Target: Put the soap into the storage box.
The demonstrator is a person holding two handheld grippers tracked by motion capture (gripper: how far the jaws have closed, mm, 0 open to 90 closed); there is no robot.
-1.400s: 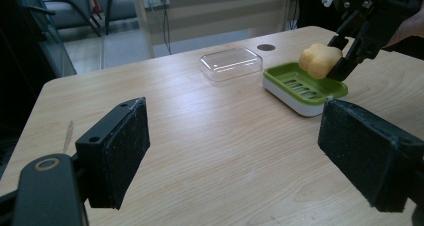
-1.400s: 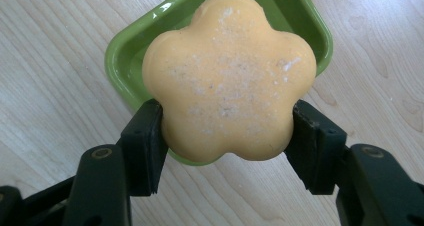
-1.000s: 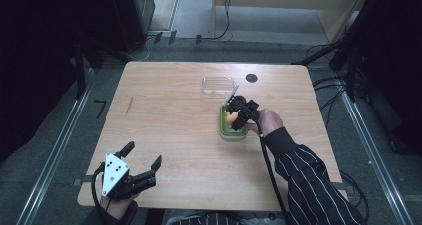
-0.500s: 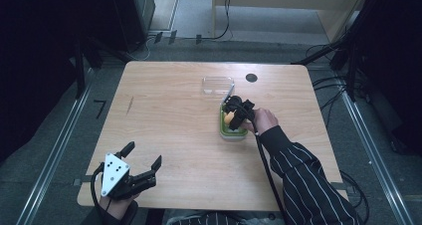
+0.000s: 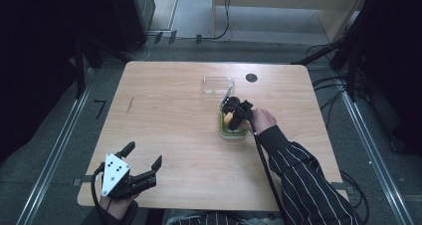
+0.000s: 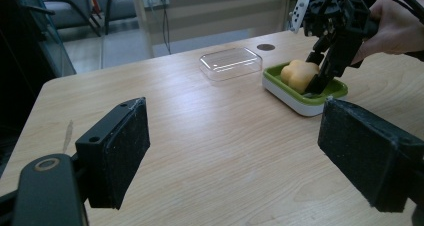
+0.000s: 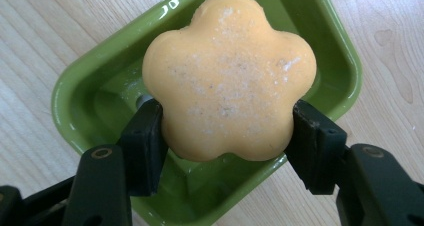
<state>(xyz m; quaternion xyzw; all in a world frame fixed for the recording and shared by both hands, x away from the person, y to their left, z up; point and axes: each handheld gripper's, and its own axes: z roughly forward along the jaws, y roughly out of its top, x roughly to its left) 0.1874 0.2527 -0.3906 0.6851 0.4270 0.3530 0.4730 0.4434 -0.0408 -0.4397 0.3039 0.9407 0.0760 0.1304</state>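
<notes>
In the high view, the right gripper (image 5: 234,111) sat right of centre, directly over the green dish (image 5: 232,130), its jaws closed on the orange flower-shaped soap (image 5: 228,118); the right hand (image 5: 263,119) reached in from the lower right on a striped sleeve (image 5: 303,180), and the clear lid (image 5: 217,85) lay just above the dish. The left gripper (image 5: 142,166) rested at the lower left table (image 5: 169,125) edge, well apart, jaws spread and empty. In the left gripper view, its wide-open pads (image 6: 120,151) framed bare wood, while at upper right the soap (image 6: 299,75) sat tilted in the dish (image 6: 305,93). In the right gripper view, the jaws pinched the soap (image 7: 230,76) on its two lower sides, dish (image 7: 330,46) directly behind; lifting straight out looked like the next move.
</notes>
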